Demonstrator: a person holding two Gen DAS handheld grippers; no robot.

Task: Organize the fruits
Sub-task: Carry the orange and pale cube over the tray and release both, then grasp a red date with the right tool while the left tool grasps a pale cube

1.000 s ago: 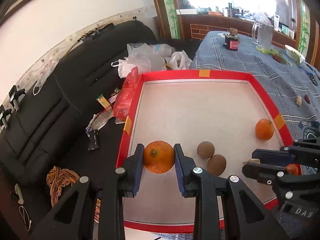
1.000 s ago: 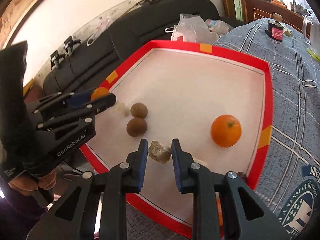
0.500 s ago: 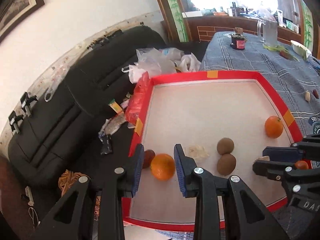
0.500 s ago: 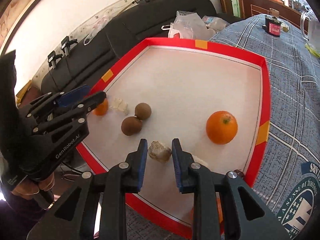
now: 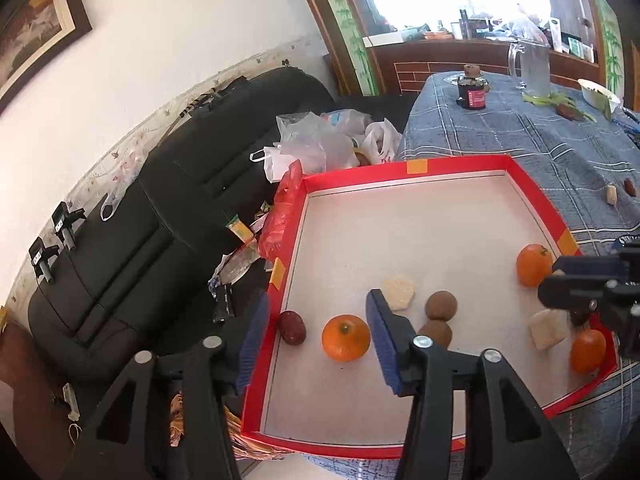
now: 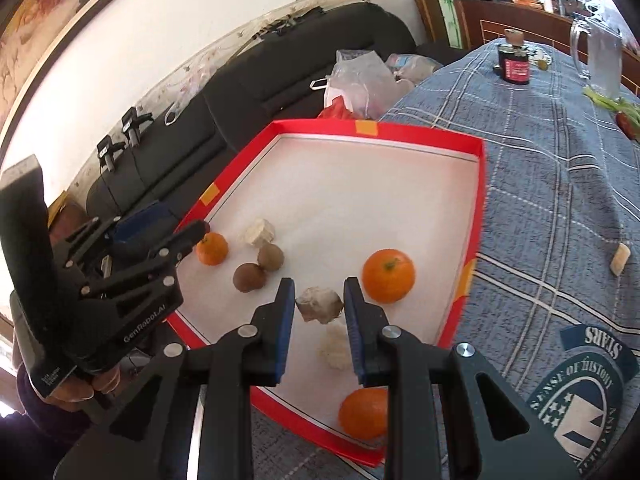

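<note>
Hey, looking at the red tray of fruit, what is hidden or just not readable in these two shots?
- Left wrist view: lower brown kiwi, partly behind the left gripper finger.
- Right wrist view: small dark red fruit, hidden behind the left gripper.
- Right wrist view: near orange, partly covered by the right gripper finger.
- Both views: dark jar label, too small.

1. Your tray [image 5: 472, 166] sits on the worktop [image 5: 560, 148], with the sofa [image 5: 168, 208] to its left.
2. In the tray, the near-left orange [image 5: 345, 338] lies between a date [image 5: 292, 327] on its left and two kiwis [image 5: 440, 312] on its right.
3. Another orange [image 5: 533, 265] lies by the tray's right wall.
4. A jar [image 5: 474, 92] and a jug [image 5: 530, 66] stand behind the tray.
</note>
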